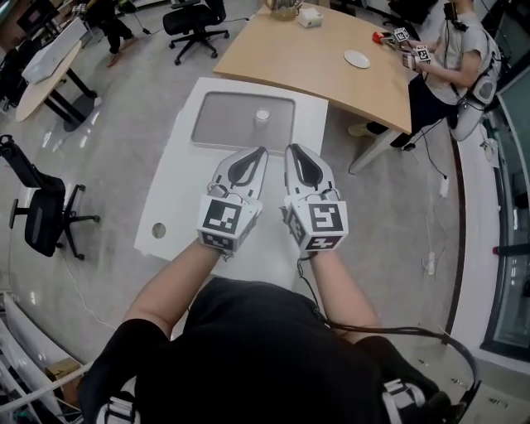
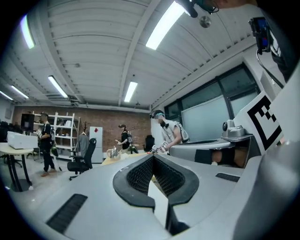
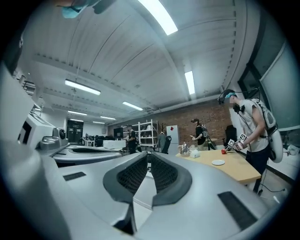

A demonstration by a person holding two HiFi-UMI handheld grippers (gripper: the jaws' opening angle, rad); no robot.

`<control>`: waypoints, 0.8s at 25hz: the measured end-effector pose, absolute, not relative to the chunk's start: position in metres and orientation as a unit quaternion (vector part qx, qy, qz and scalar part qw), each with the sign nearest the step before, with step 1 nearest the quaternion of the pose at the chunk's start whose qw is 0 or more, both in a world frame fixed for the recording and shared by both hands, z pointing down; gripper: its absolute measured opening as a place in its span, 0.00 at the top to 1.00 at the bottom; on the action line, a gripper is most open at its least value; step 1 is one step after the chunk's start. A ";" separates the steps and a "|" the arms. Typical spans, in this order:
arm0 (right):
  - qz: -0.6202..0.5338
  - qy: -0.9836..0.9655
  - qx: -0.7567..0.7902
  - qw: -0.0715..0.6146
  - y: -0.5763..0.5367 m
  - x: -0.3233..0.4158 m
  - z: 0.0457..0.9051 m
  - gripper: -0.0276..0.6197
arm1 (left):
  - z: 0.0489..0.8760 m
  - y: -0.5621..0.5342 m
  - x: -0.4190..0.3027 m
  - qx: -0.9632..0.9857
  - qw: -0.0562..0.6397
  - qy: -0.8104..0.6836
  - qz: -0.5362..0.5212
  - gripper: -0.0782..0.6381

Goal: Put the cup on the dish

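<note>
A small pale cup (image 1: 262,116) stands upright on a grey rectangular tray (image 1: 224,124) at the far end of the white table (image 1: 186,190). I hold both grippers side by side over the near half of that table, pointing at the tray and short of it. My left gripper (image 1: 260,151) is shut with nothing between its jaws, and in the left gripper view its tips (image 2: 153,156) meet. My right gripper (image 1: 291,149) is also shut and empty, with its tips (image 3: 149,154) together in the right gripper view. Neither gripper view shows the cup.
Beyond the white table stands a wooden table (image 1: 315,62) with a small white plate (image 1: 357,59) and a white box (image 1: 310,16). A person (image 1: 455,50) works at its right end. Office chairs stand at the left (image 1: 45,219) and at the back (image 1: 197,25).
</note>
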State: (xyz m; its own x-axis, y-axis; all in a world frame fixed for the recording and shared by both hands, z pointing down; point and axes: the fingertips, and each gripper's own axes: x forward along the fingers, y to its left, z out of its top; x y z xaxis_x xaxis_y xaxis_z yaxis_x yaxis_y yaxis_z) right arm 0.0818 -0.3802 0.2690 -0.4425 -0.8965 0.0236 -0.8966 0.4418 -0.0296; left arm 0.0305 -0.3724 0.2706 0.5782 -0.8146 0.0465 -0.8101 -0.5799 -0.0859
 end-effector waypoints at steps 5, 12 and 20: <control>0.018 -0.846 0.533 -0.002 -0.330 0.102 0.266 0.93 | 0.272 -0.323 0.050 -0.885 0.021 0.463 -0.033 0.88; 0.019 -0.861 0.509 -0.010 -0.276 0.118 0.264 0.94 | 0.267 -0.276 0.070 -0.878 -0.008 0.478 -0.021 0.88; 0.015 -0.875 0.484 0.011 -0.248 0.125 0.281 0.94 | 0.277 -0.246 0.083 -0.869 -0.002 0.494 -0.033 0.88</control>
State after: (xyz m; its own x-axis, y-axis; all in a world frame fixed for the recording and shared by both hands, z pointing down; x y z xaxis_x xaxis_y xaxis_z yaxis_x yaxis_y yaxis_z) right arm 0.1252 -0.2481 0.2808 -0.5308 -0.8468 0.0347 -0.8475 0.5306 -0.0154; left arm 0.0829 -0.2464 0.2771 0.5097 -0.8583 0.0589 -0.8586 -0.5118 -0.0287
